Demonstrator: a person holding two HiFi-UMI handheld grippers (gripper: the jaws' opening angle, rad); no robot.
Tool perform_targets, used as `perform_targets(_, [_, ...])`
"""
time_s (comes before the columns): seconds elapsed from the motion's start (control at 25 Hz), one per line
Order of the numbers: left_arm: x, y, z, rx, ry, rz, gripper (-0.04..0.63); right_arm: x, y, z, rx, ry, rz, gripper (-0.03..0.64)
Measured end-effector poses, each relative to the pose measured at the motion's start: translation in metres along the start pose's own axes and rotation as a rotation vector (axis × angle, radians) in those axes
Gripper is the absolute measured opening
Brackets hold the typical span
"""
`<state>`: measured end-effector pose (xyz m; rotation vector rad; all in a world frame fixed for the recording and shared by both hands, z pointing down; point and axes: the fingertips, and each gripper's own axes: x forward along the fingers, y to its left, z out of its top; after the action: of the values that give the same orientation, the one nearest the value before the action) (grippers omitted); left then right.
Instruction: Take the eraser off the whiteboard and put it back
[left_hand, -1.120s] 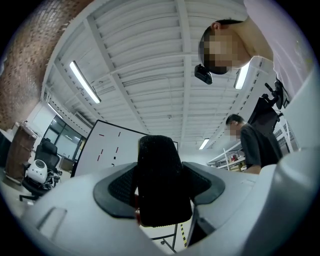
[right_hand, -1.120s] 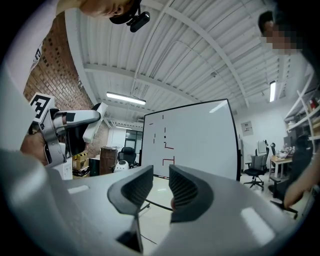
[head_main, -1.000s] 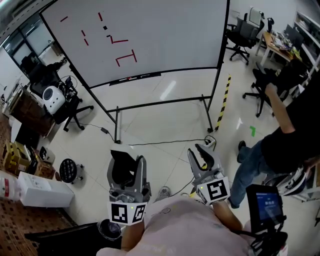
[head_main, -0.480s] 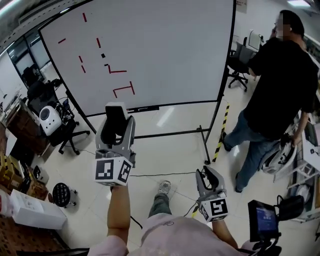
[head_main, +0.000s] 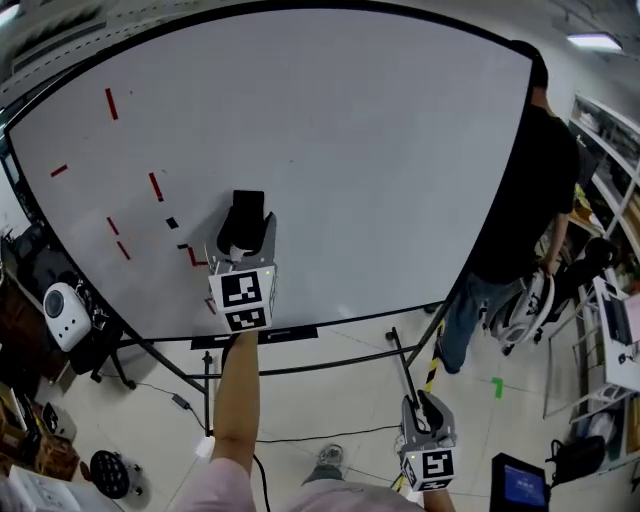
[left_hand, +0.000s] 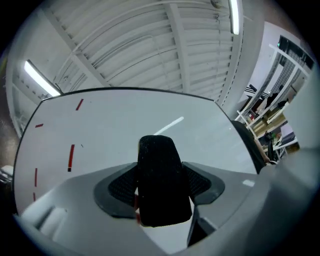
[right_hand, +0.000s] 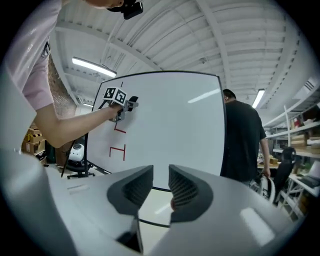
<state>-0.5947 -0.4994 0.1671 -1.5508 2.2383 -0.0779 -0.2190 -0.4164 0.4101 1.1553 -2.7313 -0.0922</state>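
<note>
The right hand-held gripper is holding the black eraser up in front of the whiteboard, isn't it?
No, the left hand-held gripper holds the black eraser up in front of the whiteboard; the left gripper view shows it between those jaws.

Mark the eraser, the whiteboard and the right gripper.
eraser (left_hand: 161, 182), left gripper view, middle of its black face.
whiteboard (head_main: 380, 160), head view, bare white surface.
right gripper (right_hand: 160, 176), right gripper view, midway between its fingertips.
</note>
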Motion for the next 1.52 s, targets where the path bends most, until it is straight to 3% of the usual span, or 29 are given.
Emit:
perform_targets(0.16, [0.034, 0.016, -0.017, 0.049, -0.016, 0.07, 0.279, 0.052, 0.014, -0.001, 0.002, 0.059, 0.037, 0.096])
perform_targets(0.32, [0.046, 0.019, -0.032, 0.106, -0.072, 0.082, 0.279, 0.085, 0.024, -0.001, -0.012, 0.066, 0.066, 0.095])
perform_targets(0.48, [0.04, 0.016, -0.032, 0.136, -0.165, 0.083, 0.282, 0.092, 0.027, -0.004, -0.026, 0.074, 0.087, 0.097])
perform_targets(0.6, [0.032, 0.012, -0.03, 0.16, -0.163, 0.09, 0.282, 0.089, 0.026, -0.009, -0.023, 0.08, 0.088, 0.097])
perform_targets(0.8, [-0.005, 0.011, -0.015, 0.092, -0.18, 0.091, 0.282, 0.062, 0.024, -0.007, -0.001, 0.068, 0.084, 0.097])
perform_targets(0.96, [-0.075, -0.009, 0.008, 0.028, -0.167, 0.072, 0.282, 0.008, 0.015, -0.009, 0.017, 0.014, 0.068, 0.097])
perform_targets(1.12, [-0.188, -0.052, 0.041, -0.021, -0.159, 0.051, 0.282, -0.077, 0.002, -0.008, 0.069, -0.101, 0.081, 0.097])
perform_targets(1.24, [-0.274, -0.092, 0.088, -0.05, -0.198, 0.019, 0.281, -0.149, -0.013, 0.004, 0.041, -0.207, 0.116, 0.097])
perform_targets(1.36, [-0.358, -0.137, 0.142, -0.063, -0.247, 0.012, 0.273, -0.217, -0.025, 0.011, -0.011, -0.217, 0.143, 0.097])
perform_targets(1.52, [-0.463, -0.198, 0.187, -0.112, -0.222, -0.068, 0.273, -0.308, -0.016, 0.025, 0.031, -0.264, 0.172, 0.097])
